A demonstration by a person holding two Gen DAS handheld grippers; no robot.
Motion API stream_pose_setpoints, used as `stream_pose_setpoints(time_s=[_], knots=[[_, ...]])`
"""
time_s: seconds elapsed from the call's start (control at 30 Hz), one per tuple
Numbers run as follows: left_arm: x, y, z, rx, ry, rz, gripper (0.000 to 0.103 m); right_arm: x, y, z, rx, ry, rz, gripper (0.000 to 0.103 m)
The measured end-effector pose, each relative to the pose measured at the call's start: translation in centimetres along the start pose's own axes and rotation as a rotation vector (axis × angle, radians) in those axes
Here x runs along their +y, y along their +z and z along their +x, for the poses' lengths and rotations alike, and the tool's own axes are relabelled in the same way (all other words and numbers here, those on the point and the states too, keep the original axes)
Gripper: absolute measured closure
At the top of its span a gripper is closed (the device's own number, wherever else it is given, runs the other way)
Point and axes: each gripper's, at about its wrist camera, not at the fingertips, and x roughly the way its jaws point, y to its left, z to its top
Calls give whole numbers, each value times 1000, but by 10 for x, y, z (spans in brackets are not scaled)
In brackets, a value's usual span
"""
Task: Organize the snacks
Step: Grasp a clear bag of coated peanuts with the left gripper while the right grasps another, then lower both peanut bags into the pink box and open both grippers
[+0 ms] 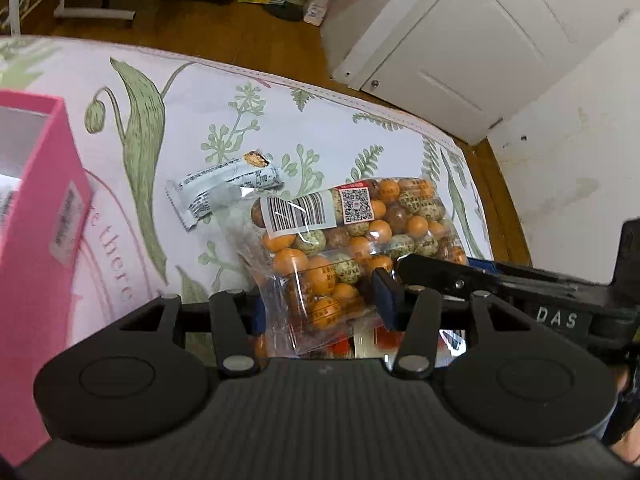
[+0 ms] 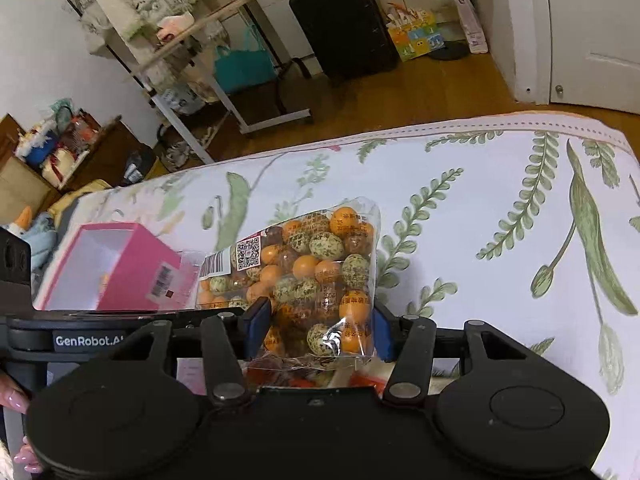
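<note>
Floral-print bed cover (image 2: 480,184) spread beneath and beyond both jaws. Pink box (image 2: 120,268), open top, left of jaws, well ahead in right view. Clear bag of orange and speckled candy balls (image 1: 344,240) lifted, gripped at near edge between jaws of left gripper (image 1: 324,308) and right gripper (image 2: 316,332), both narrowed onto plastic. Small white snack wrapper (image 1: 224,192) on cover, beyond left jaws, just left of bag.
</note>
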Motion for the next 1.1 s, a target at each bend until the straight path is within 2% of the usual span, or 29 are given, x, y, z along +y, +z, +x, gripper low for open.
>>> stream_pose_setpoints(time_s=[0.3, 0.53, 0.67, 0.83, 1.1], knots=[[-3, -41, -50, 80, 51, 78, 55, 24, -37, -13, 80, 77, 36, 45], [8, -65, -91, 116, 51, 108, 55, 67, -58, -24, 163, 90, -56, 43], [14, -77, -121, 104, 60, 131, 55, 97, -66, -34, 200, 90, -118, 43], [31, -85, -164, 63, 60, 126, 55, 136, -66, -43, 197, 116, -175, 43], [74, -83, -220, 7, 92, 93, 53, 184, -67, -38, 142, 237, -235, 48]])
